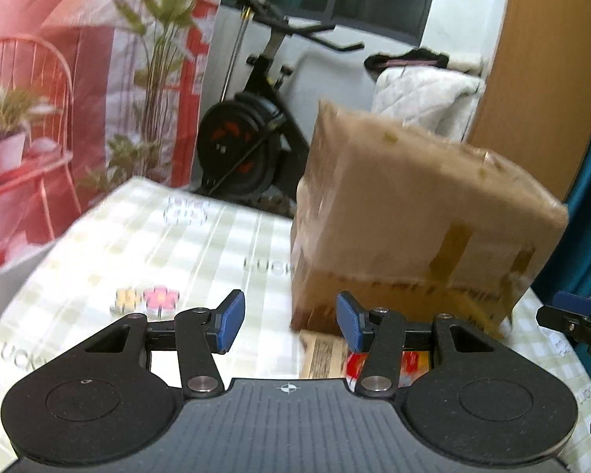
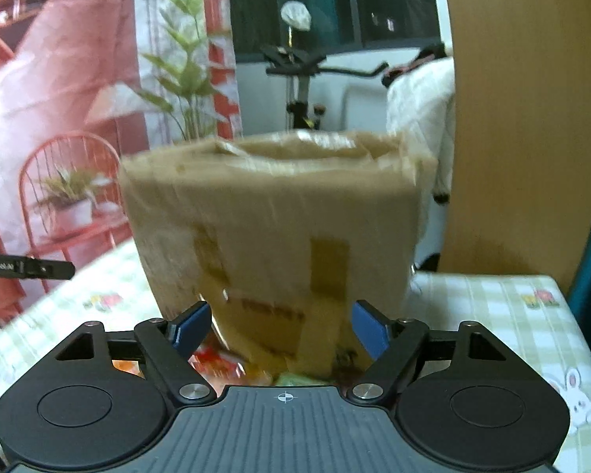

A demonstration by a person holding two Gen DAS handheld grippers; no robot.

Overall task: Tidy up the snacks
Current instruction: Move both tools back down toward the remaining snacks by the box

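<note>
A brown cardboard box [image 1: 413, 216] with tape strips stands on the checked tablecloth [image 1: 138, 244], blurred; it fills the middle of the right wrist view [image 2: 279, 236]. Snack packets [image 1: 327, 354] lie at its near base, red and yellow ones partly hidden behind my fingers, and also show in the right wrist view [image 2: 216, 362]. My left gripper [image 1: 290, 323] is open and empty, just left of and before the box. My right gripper [image 2: 281, 329] is open and empty, facing the box closely; it also shows at the right edge of the left wrist view [image 1: 571, 311].
An exercise bike [image 1: 248, 138] stands beyond the table's far edge. A printed red backdrop [image 1: 39, 98] hangs at the left. A wooden panel [image 2: 524, 118] and white quilted cloth [image 1: 425, 94] are at the right. The tablecloth extends left of the box.
</note>
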